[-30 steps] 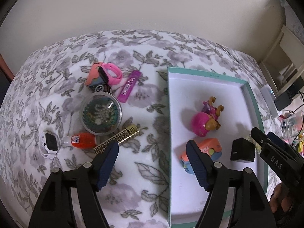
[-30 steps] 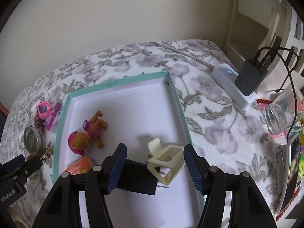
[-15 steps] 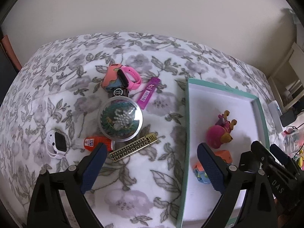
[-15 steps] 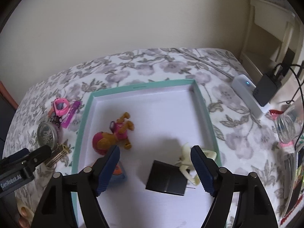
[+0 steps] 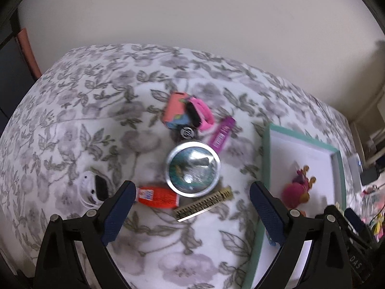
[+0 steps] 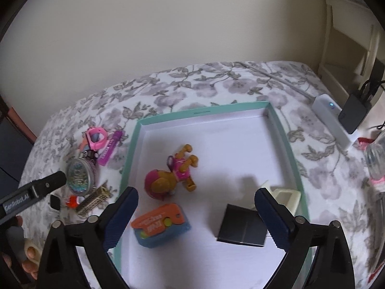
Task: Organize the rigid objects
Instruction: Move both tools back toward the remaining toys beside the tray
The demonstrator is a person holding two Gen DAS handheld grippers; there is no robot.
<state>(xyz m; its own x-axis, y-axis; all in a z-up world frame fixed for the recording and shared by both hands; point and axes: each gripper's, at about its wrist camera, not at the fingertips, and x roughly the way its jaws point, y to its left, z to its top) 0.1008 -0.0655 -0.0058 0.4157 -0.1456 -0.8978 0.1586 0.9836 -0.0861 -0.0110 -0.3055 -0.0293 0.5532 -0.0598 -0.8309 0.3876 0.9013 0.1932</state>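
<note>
My left gripper (image 5: 191, 214) is open and empty above loose items on the floral cover: a round metal tin (image 5: 193, 168), an orange glue tube (image 5: 157, 197), a gold patterned bar (image 5: 203, 207), a white smartwatch (image 5: 92, 190), a pink watch (image 5: 201, 115) and a purple tube (image 5: 222, 132). My right gripper (image 6: 196, 219) is open and empty above the teal-rimmed white tray (image 6: 204, 112). The tray holds a pink dog toy (image 6: 172, 175), an orange and blue toy (image 6: 161, 224), a black cube (image 6: 243, 226) and a cream plastic piece (image 6: 286, 198).
A white power strip (image 6: 334, 120) with a black adapter (image 6: 353, 113) lies at the right, beside a clear jar (image 6: 376, 159). A wall runs behind the bed. The left gripper also shows in the right wrist view (image 6: 31, 192).
My left gripper has moved left from the tray to over the loose items. My right gripper has pulled back from the black cube and cream piece, which stay in the tray.
</note>
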